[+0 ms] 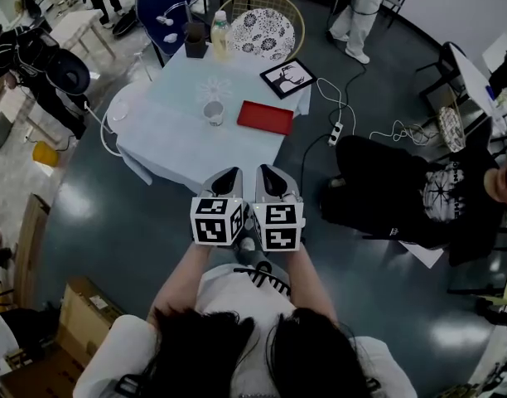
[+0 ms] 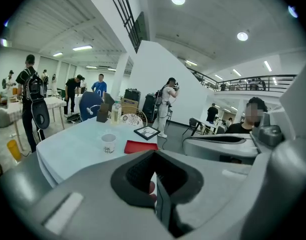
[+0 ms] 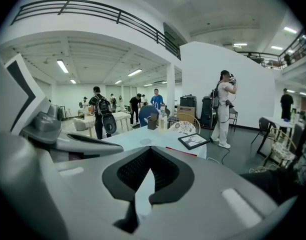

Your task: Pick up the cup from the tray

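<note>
Head view, task state: the cup is seen upright on the tabletop, just beside the left edge of the red tray and not on it. It is held by neither claw. This fits a cup already lifted off the tray and set down, or one yet to be picked up; which cannot be told.
Head view, pose: the left claw and right claw are held side by side close to the body, well apart from the tabletop, both pointed toward it and angled somewhat downward.
Left gripper view: the jaws are seen brought together, with nothing gripped. The cup and tray are seen far ahead.
Right gripper view: the jaws are fully closed and empty. The tabletop lies beyond them, with a sliver of the tray visible.
</note>
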A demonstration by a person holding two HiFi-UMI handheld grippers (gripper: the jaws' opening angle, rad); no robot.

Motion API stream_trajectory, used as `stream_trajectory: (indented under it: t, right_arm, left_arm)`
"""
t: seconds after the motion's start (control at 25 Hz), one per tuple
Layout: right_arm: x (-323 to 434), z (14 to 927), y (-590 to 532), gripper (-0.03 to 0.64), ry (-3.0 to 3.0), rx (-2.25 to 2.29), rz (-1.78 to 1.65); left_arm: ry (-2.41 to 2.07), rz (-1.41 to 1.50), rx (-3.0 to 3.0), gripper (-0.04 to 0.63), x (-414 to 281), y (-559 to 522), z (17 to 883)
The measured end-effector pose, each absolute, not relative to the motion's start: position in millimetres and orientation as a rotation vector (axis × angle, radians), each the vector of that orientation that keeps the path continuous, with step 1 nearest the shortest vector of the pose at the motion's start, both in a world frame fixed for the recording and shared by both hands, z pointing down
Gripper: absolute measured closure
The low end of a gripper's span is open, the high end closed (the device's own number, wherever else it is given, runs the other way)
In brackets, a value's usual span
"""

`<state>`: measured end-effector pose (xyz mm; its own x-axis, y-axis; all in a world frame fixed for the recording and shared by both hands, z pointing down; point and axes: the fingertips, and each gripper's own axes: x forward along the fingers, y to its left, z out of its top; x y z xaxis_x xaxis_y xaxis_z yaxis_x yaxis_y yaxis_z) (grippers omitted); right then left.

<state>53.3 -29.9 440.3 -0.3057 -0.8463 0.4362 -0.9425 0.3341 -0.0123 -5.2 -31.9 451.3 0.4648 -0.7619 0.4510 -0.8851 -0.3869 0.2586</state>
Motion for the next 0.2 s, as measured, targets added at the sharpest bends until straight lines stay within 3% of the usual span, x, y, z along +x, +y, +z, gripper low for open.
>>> stream_trajectory:
  t: [0.2]
  right_arm:
    - [56.7,444.7,-23.7,0.595,-2.254,1.576,0.378]
  left_arm:
    - [-1.360,0.347,2.293,0.595,0.7,-23.3,451.3]
